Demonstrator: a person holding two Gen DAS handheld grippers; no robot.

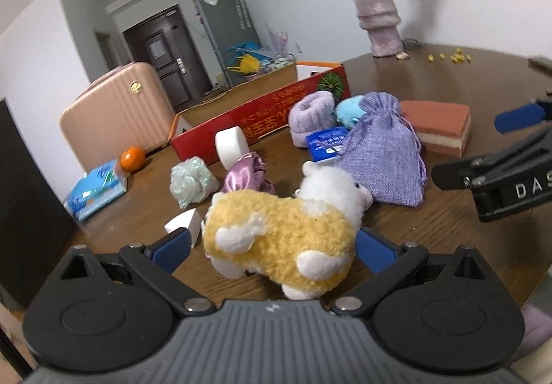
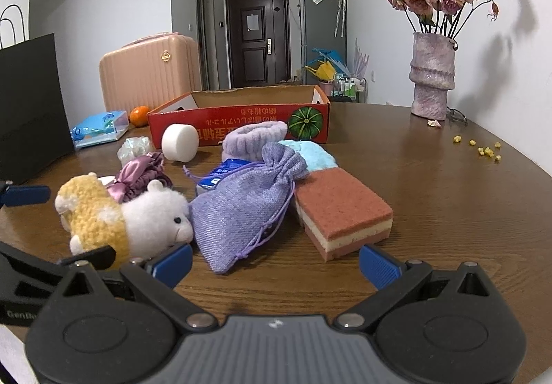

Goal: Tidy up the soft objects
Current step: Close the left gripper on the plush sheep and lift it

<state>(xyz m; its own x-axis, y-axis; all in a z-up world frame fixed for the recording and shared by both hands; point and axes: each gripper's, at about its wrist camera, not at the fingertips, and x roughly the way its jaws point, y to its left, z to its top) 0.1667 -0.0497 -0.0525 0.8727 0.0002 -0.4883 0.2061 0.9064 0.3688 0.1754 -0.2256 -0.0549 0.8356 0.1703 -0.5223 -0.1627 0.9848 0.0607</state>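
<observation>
Sorting is barely beginning, judging by the box [image 2: 238,108]: its visible interior is showing nothing, and every soft item is still lying on the table [image 2: 431,198] in front of it. The left hand-held gripper [image 1: 272,246] is standing wide open, its pads flanking the plush [image 1: 286,225] without closing on it. The plush is lying nearest the viewer from the box, long axis running tail-to-head, head pointing toward the pouch [image 2: 245,198]. The right hand-held gripper [image 2: 276,263] is hanging open and empty before pouch and sponge [image 2: 341,211].
</observation>
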